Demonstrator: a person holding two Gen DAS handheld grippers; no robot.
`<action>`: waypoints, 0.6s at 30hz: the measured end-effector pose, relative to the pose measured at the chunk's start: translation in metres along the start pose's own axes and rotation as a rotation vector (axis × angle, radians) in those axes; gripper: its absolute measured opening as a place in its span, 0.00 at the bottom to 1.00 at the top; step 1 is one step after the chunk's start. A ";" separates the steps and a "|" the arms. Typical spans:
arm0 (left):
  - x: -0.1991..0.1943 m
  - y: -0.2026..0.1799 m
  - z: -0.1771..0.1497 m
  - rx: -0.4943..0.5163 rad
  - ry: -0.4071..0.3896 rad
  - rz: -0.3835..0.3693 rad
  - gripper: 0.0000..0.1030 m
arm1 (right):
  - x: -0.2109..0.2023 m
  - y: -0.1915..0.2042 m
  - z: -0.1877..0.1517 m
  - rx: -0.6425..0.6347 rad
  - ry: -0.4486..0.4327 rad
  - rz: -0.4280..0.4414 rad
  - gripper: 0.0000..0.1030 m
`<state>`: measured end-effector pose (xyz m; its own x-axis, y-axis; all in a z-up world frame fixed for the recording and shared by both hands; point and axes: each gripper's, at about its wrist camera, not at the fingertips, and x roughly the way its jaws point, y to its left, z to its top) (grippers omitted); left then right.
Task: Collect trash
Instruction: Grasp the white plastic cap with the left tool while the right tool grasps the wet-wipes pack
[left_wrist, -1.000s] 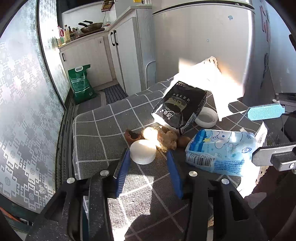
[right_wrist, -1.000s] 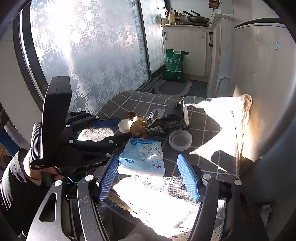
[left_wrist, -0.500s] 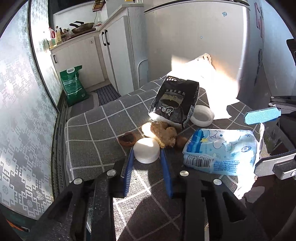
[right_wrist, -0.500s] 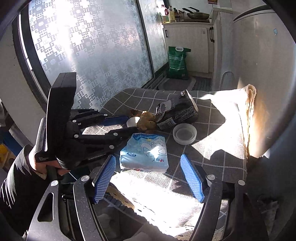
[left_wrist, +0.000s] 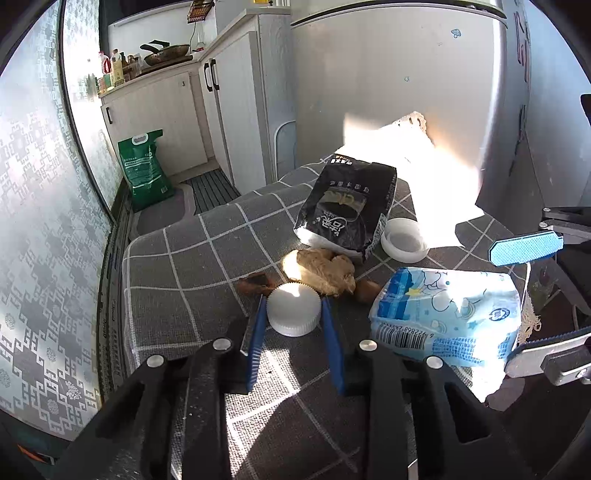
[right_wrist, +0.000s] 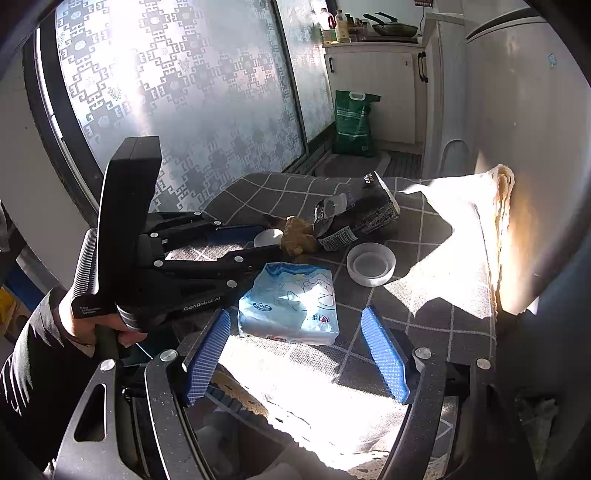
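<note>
Left gripper (left_wrist: 293, 314) is clamping its narrowed jaws on the white cap (left_wrist: 293, 312), while right gripper (right_wrist: 295, 350) is hovering wide open, empty, before the blue packet (right_wrist: 290, 301).

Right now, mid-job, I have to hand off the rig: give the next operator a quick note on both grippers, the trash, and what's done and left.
Left gripper: jaws have just been closing around the white cap on the table; pads sit at its sides, firm grip not confirmed, cap not lifted.
Right gripper: open, empty, lined up before the blue pack.
Behind the cap: ginger, brown scraps, black bag lying flat, open-side-up lid.
Done: nothing visibly cleared.
Left: everything; no bin in view.
</note>
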<state>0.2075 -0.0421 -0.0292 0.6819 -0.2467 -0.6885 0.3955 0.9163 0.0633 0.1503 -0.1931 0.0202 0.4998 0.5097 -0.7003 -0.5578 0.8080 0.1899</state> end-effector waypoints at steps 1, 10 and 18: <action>0.000 0.000 0.000 -0.003 -0.001 0.000 0.31 | 0.001 0.001 0.000 -0.002 -0.002 0.003 0.74; -0.016 0.003 -0.008 -0.066 -0.012 0.008 0.31 | 0.016 0.003 -0.001 0.013 -0.011 -0.001 0.79; -0.036 0.016 -0.018 -0.156 -0.055 -0.024 0.31 | 0.037 0.004 0.004 0.057 0.004 -0.030 0.74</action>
<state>0.1786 -0.0125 -0.0159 0.7077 -0.2820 -0.6478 0.3146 0.9468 -0.0685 0.1686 -0.1698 -0.0022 0.5133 0.4835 -0.7091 -0.5035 0.8388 0.2074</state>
